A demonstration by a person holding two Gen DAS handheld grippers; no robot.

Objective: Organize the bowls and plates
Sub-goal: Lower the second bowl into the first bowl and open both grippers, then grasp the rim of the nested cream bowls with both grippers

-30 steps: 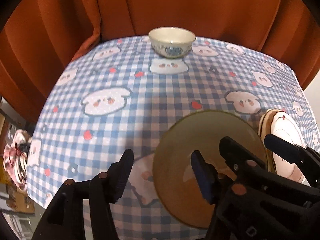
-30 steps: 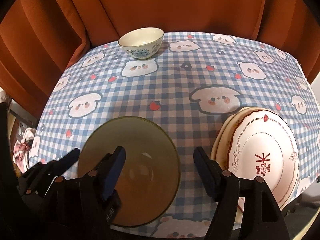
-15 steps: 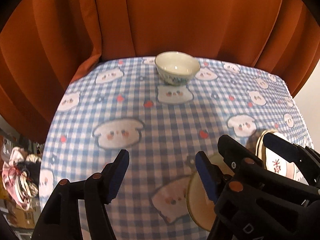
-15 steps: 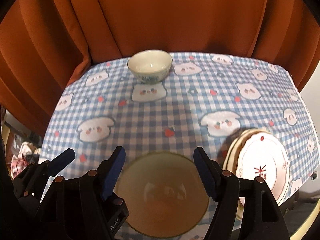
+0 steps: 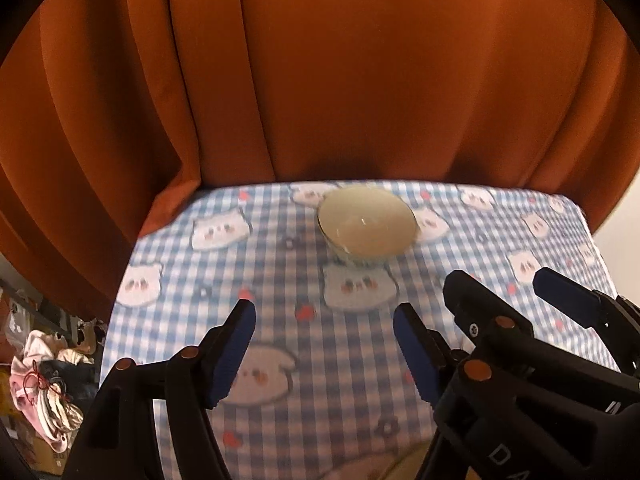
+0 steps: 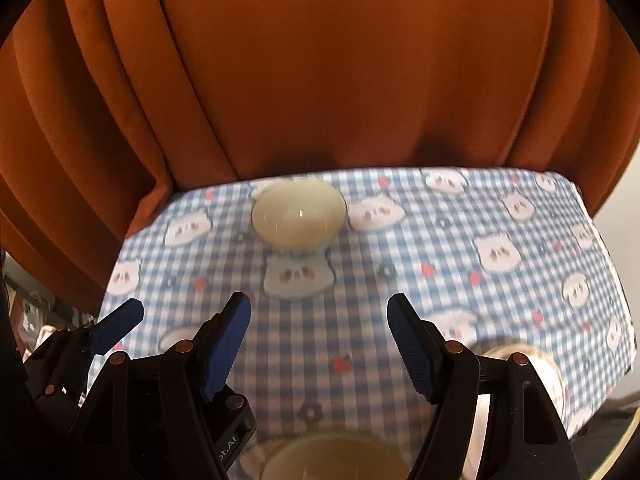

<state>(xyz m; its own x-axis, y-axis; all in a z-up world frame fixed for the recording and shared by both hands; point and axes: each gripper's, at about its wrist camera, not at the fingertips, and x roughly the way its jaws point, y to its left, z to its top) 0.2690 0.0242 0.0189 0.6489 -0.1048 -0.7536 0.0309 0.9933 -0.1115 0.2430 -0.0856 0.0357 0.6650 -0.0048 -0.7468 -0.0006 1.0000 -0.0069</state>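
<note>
A cream bowl (image 5: 366, 226) (image 6: 298, 216) with a blue pattern stands at the far edge of the table, ahead of both grippers. My left gripper (image 5: 326, 350) hovers above the checked cloth; its jaws are opening and nothing is between them. Beside it on the right, my right gripper (image 6: 320, 344) (image 5: 516, 292) stands open and empty. An olive-green bowl (image 6: 336, 456) rests on the cloth just under the right gripper, cut off by the lower edge. A stack of plates (image 6: 536, 364) lies at the right, partly hidden behind the right finger.
A blue-and-white checked tablecloth (image 5: 280, 280) with bear faces covers the table. Orange curtains (image 5: 360, 80) hang right behind its far edge. A pile of clothes (image 5: 44, 380) lies on the floor past the left edge. The table's right edge drops off near the plates.
Both grippers have risen and drawn back from the olive-green bowl, which stays on the cloth and has slid to the lower edge of the views. The left jaws stand wider.
</note>
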